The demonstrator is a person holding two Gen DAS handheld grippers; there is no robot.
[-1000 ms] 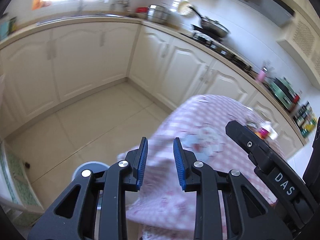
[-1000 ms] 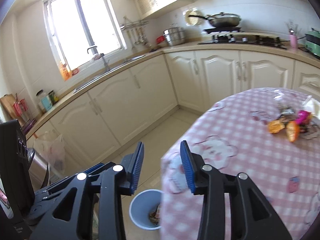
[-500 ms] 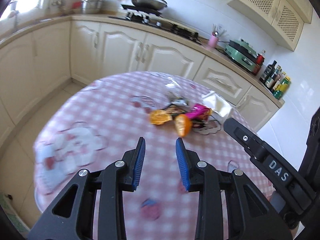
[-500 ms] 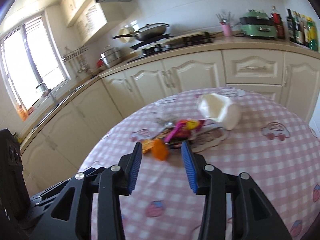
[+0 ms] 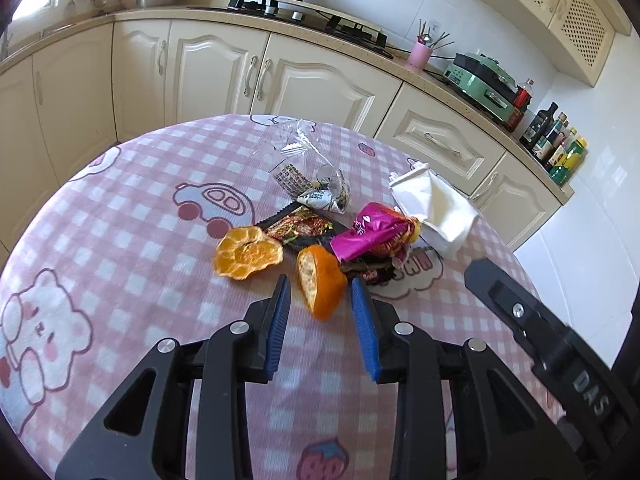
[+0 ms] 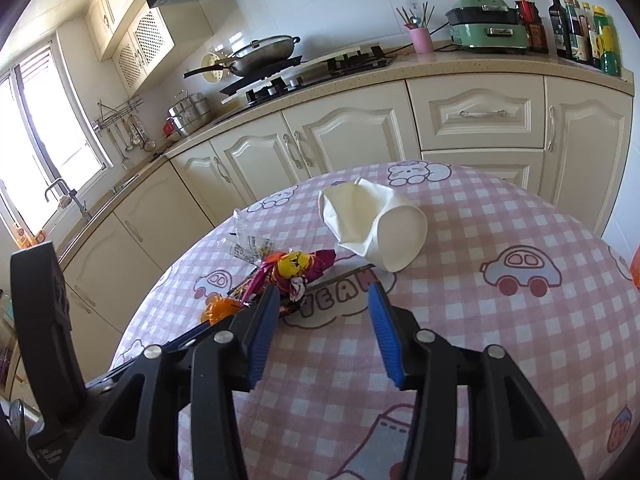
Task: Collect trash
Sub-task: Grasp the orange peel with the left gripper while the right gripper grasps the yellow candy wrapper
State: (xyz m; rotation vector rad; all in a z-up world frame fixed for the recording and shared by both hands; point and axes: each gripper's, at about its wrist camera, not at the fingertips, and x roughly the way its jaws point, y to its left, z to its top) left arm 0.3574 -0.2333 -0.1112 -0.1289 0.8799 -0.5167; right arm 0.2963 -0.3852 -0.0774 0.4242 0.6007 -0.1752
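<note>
Your left claw (image 5: 320, 300) hangs open over the pink checked worktop (image 5: 120, 240), holding nothing; the curled orange peel (image 5: 321, 280) sits between its blue fingertips, and you cannot tell whether either pad touches it. Your right claw (image 6: 323, 304) is spread wider and is also empty, with bare cloth between its pads.

Take the magenta wrapper (image 5: 372, 230) as your landmark. Just left of it lies the dark snack wrapper (image 5: 304, 230), and beyond that the flat orange peel (image 5: 246, 252). Behind it sits the clear crumpled wrapper (image 5: 312, 184), whose print is too small to read. To its right is the crushed white paper cup (image 5: 436, 208), touching or nearly touching it. More dark wrapper is tucked under the magenta one, partly hidden.

From the right wrist view the magenta wrapper (image 6: 304, 266) shows a yellow face print that the left view misses, and the paper cup (image 6: 376, 224) shows its open mouth. There the orange peel (image 6: 220, 308) is mostly hidden behind the left finger, and the flat peel cannot be made out.
</note>
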